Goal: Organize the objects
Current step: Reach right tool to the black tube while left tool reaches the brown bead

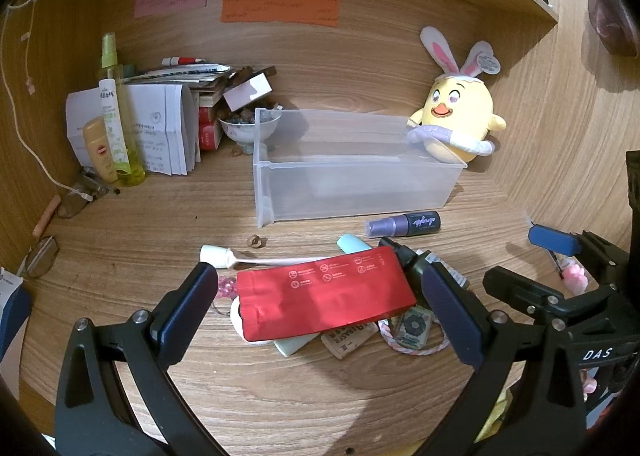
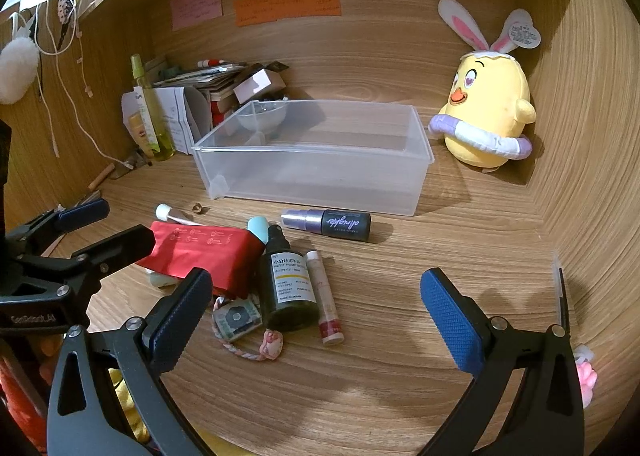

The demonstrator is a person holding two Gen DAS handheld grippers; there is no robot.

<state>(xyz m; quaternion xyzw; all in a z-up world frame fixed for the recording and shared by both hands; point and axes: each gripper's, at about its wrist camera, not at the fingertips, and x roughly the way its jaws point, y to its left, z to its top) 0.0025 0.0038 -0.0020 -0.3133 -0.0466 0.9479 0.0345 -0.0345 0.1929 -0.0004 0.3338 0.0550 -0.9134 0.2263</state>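
A clear plastic bin point(image 1: 352, 192) point(image 2: 316, 176) stands empty on the wooden desk. In front of it lies a heap: a red pouch point(image 1: 326, 294) point(image 2: 200, 252), a dark pump bottle point(image 2: 288, 288), a purple spray bottle point(image 1: 404, 225) point(image 2: 326, 223), a slim red-capped tube point(image 2: 326, 296), a mint tube point(image 1: 352, 246) and a small charm on a cord point(image 2: 238, 318). My left gripper point(image 1: 320, 308) is open, its fingers straddling the red pouch. My right gripper point(image 2: 316, 316) is open above the dark bottle and slim tube.
A yellow chick plush point(image 1: 460, 116) point(image 2: 488, 116) sits at the bin's right. Papers, boxes, a bowl point(image 1: 250, 128) and tall bottles point(image 1: 120, 128) crowd the back left. Glasses point(image 1: 72, 200) lie at the left wall. Sticky notes point(image 1: 280, 10) hang on the back panel.
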